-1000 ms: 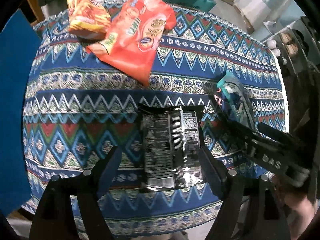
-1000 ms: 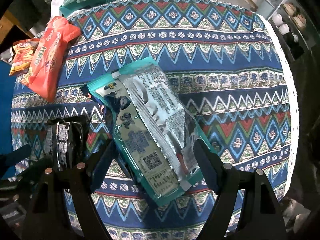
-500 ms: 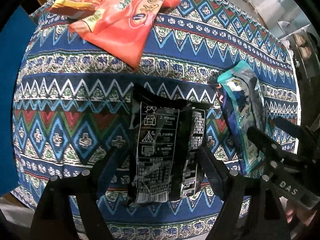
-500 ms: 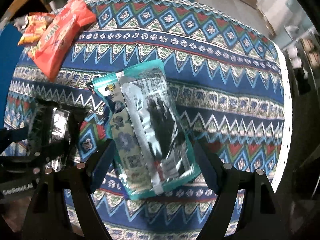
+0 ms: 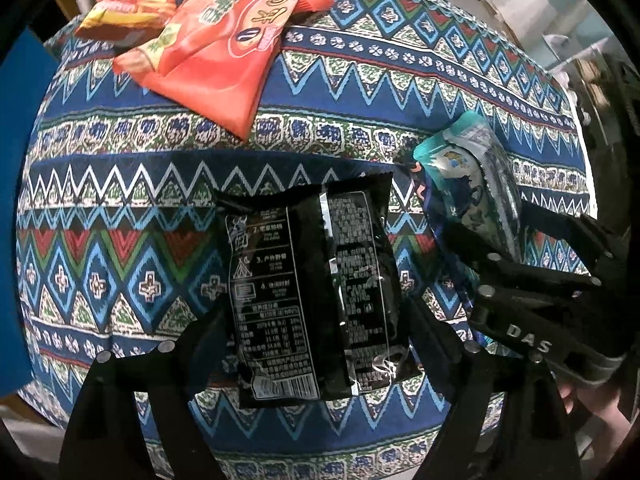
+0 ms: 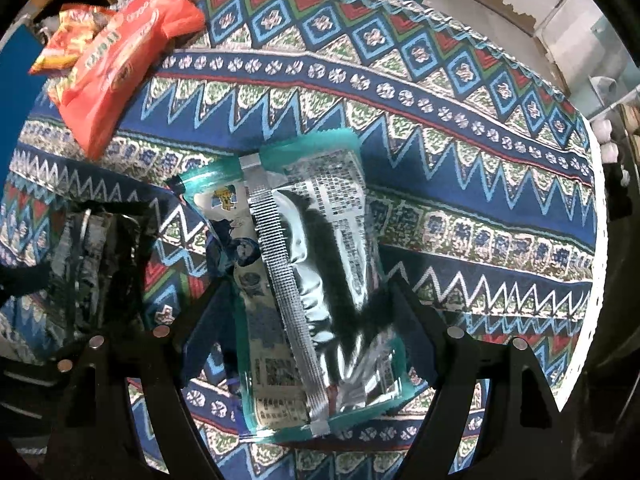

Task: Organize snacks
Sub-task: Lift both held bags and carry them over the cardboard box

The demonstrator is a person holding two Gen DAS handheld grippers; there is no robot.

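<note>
My left gripper (image 5: 316,320) straddles the black packet (image 5: 312,292), jaws opening and not pressing it; my right gripper (image 6: 308,312) stands wide apart around the teal packet (image 6: 316,280), pads off it. Both packets lie flat on the patterned cloth (image 5: 120,216), neither lifted. The orange bag (image 5: 232,40) and yellow bag (image 5: 128,0) overlap at the far edge, so I judge sorting barely begun, with open cloth between.

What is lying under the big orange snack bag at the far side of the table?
The orange snack bag overlaps a yellow chip bag and lies on the patterned tablecloth. Anything else beneath it is covered.
</note>
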